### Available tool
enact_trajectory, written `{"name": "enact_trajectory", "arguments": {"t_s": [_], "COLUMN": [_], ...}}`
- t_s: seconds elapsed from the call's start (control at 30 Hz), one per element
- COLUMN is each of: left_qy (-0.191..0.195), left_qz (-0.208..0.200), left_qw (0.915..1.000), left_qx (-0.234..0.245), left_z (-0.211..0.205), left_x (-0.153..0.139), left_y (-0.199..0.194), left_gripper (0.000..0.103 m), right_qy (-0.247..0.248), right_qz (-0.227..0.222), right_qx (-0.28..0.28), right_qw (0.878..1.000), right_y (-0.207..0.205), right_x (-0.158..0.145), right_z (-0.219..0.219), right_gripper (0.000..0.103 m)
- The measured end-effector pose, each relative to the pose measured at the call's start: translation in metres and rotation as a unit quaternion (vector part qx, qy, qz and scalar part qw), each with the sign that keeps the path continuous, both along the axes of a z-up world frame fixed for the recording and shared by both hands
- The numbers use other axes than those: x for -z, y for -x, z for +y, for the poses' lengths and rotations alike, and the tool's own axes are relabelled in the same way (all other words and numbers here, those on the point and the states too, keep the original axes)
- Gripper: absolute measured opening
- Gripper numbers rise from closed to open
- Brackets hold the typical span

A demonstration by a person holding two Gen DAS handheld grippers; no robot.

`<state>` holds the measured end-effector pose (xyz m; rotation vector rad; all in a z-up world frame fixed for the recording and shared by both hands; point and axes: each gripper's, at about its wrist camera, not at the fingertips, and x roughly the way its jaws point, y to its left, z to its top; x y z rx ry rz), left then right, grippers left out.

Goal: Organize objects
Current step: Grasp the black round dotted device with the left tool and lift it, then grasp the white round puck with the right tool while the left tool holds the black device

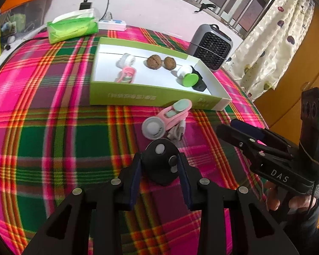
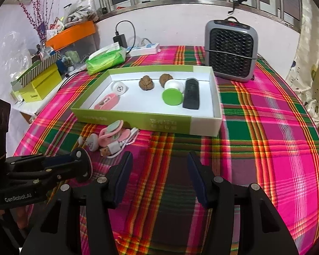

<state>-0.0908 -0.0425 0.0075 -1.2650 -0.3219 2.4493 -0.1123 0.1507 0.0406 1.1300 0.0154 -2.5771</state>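
On the plaid surface (image 2: pixel 265 127), the left gripper (image 1: pixel 160 167) has its fingers clenched on one round black gadget (image 1: pixel 160 161). Beyond it lie one pink clip (image 1: pixel 176 113) and one green box (image 2: pixel 138 119) holding two walnuts (image 2: pixel 146 82), six items altogether. The right gripper (image 2: pixel 159 170) fingers gape, released.

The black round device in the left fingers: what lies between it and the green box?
In the left wrist view, a pink-and-grey gadget with a white cable.
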Motion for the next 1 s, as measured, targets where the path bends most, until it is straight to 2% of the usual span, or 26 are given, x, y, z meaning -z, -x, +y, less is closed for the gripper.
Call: {"name": "enact_trajectory", "arguments": {"t_s": [0.23, 0.73, 1.0], "left_qy": [0.014, 0.015, 0.009], "left_qz": [0.010, 0.017, 0.019], "left_qw": [0.9996, 0.9974, 0.9966], "left_qx": [-0.024, -0.068, -0.079], "left_z": [-0.017, -0.057, -0.071], "left_x": [-0.001, 0.002, 0.003], "left_y": [-0.007, -0.011, -0.010], "left_gripper": [0.031, 0.031, 0.031], "right_qy": [-0.014, -0.039, -0.035], "right_qz": [0.016, 0.035, 0.021], "right_qx": [-0.049, -0.147, -0.153], "right_qw": [0.999, 0.988, 0.987], "right_y": [-0.007, -0.009, 0.004], "right_x": [-0.002, 0.001, 0.007], "right_z": [-0.027, -0.092, -0.102], "right_gripper": [0.054, 0.053, 0.053]}}
